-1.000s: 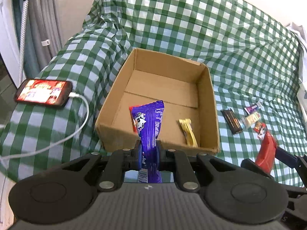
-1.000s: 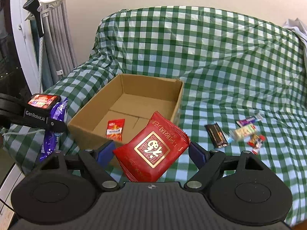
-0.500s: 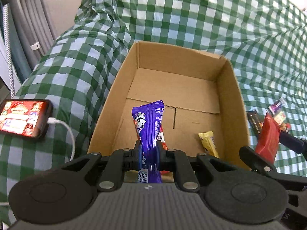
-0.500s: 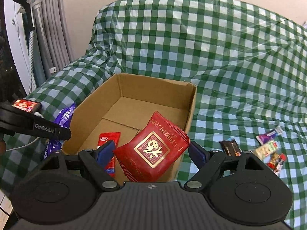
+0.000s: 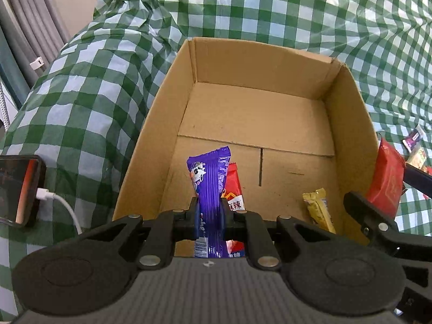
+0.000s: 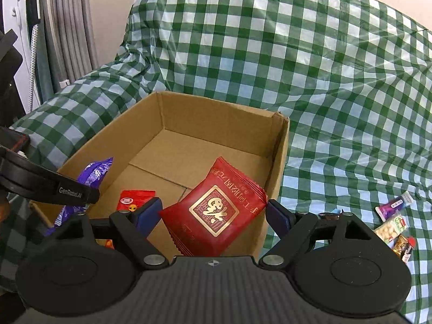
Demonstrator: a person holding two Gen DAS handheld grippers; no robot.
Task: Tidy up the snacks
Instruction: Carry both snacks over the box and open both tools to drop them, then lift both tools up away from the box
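An open cardboard box (image 5: 159,124) (image 6: 278,162) lies on a green checked cover. My left gripper (image 5: 210,210) is shut on a purple snack bar (image 5: 210,183) and hangs over the box's near edge. Inside the box lie a small red packet (image 5: 233,186) (image 6: 135,201) and a yellow bar (image 5: 318,213). My right gripper (image 6: 213,213) holds a square red snack pouch (image 6: 216,210) between its wide blue pads, above the box's near right corner. In the right wrist view the purple bar (image 6: 94,174) shows at the left, behind the left gripper's arm.
A phone (image 5: 19,189) with a lit screen and a white cable lies left of the box. Several small snack packets (image 6: 394,221) lie on the cover to the right. A curtain (image 6: 54,32) hangs at the far left.
Both grippers have moved forward and down toward the box, which now looks larger. Each snack stays in its grip. The phone has slid to the left edge of the left wrist view.
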